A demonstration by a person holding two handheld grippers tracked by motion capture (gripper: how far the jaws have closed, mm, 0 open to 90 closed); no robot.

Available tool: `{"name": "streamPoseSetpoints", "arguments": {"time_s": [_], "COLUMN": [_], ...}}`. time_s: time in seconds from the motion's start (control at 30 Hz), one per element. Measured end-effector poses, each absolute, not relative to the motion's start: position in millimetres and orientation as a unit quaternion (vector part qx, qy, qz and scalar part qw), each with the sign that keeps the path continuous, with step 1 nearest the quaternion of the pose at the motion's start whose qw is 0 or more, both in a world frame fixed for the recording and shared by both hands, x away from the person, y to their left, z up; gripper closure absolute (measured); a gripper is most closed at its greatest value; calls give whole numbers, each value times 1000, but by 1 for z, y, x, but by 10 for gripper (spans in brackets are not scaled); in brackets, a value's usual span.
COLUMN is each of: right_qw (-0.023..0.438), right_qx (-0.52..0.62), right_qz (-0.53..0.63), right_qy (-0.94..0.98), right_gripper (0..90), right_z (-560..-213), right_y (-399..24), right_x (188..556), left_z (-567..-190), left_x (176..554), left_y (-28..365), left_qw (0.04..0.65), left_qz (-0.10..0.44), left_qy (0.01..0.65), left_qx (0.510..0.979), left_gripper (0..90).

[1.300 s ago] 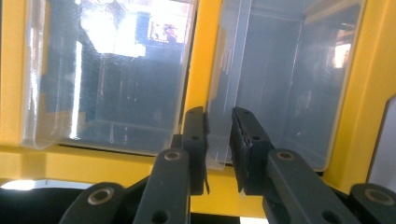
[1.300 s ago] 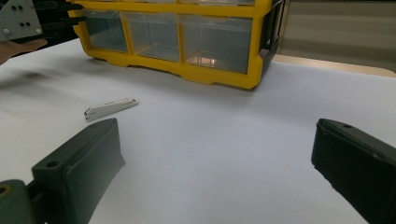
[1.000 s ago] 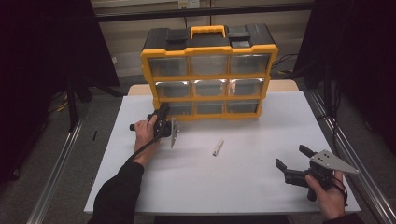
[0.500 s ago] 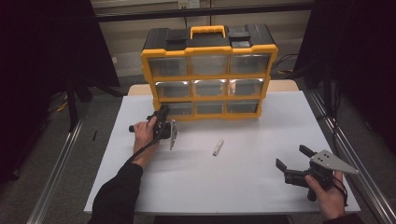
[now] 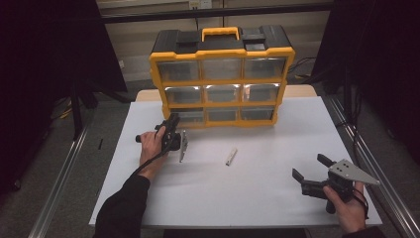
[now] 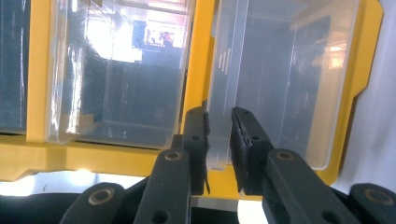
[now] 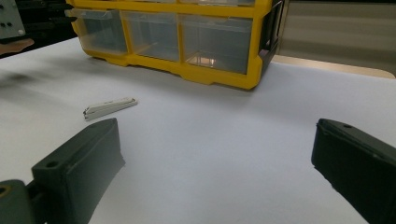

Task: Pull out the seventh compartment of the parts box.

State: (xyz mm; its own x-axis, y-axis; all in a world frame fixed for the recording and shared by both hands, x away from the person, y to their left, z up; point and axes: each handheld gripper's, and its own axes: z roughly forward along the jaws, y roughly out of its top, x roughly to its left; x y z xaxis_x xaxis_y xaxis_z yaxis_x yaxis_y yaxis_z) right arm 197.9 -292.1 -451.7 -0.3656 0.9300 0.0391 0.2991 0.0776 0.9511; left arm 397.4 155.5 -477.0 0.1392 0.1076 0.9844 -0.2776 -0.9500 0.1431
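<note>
Nothing has shifted: the left gripper (image 6: 218,135), jaws pinched on the bottom-left drawer (image 6: 280,84) lip at lower centre, holds; the right gripper (image 5: 317,171) waits wide apart, lower right.

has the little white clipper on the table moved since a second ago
No. In the high view the white clipper lies at the same spot and slant, in front of the yellow drawer cabinet, below its lower right drawers.
</note>
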Motion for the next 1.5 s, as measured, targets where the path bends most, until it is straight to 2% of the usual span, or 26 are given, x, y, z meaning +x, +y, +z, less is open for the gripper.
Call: {"name": "streamPoseSetpoints", "arguments": {"time_s": [0.2, 0.23, 0.3, 0.7, 0.73, 0.8, 0.93, 0.97, 1.0, 1.03, 1.07, 1.1, 1.13, 1.5], "right_qw": [319, 319, 319, 318, 318, 317, 318, 318, 318, 318, 318, 318, 318, 316], "right_qx": [463, 463, 464, 463, 463, 463, 463, 463, 463, 463, 463, 463, 463, 465], "right_qz": [495, 495, 495, 496, 496, 497, 497, 497, 497, 497, 497, 497, 497, 498], "right_qy": [662, 662, 662, 662, 662, 661, 661, 661, 661, 661, 661, 661, 661, 660], "right_gripper": [14, 14, 14, 14, 14, 14, 14, 14, 14, 14, 14, 14, 14, 14], "right_z": [-452, -452, -452, -452, -452, -452, -452, -451, -451, -451, -451, -451, -451, -451], "right_y": [-292, -292, -292, -291, -291, -291, -292, -292, -292, -292, -292, -292, -292, -292], "right_x": [198, 198, 198, 198, 198, 198, 199, 199, 198, 199, 198, 198, 198, 198], "left_z": [-476, -478, -476, -476, -479, -476, -477, -475, -476, -474, -484, -477, -476, -475], "left_x": [394, 395, 391, 386, 387, 384, 383, 382, 381, 381, 383, 381, 379, 374], "left_y": [155, 155, 155, 158, 157, 157, 158, 157, 157, 157, 158, 158, 158, 159], "left_qw": [142, 162, 133, 143, 168, 140, 145, 126, 141, 126, 197, 149, 141, 136], "left_qz": [652, 656, 653, 655, 655, 654, 656, 647, 657, 642, 661, 655, 653, 650], "left_qy": [-62, -62, -66, -75, -69, -77, -74, -79, -75, -87, -50, -77, -79, -85], "left_qx": [742, 735, 743, 738, 734, 739, 737, 747, 737, 751, 722, 737, 740, 743], "left_gripper": [775, 774, 775, 778, 778, 778, 777, 778, 778, 778, 778, 778, 778, 780]}}
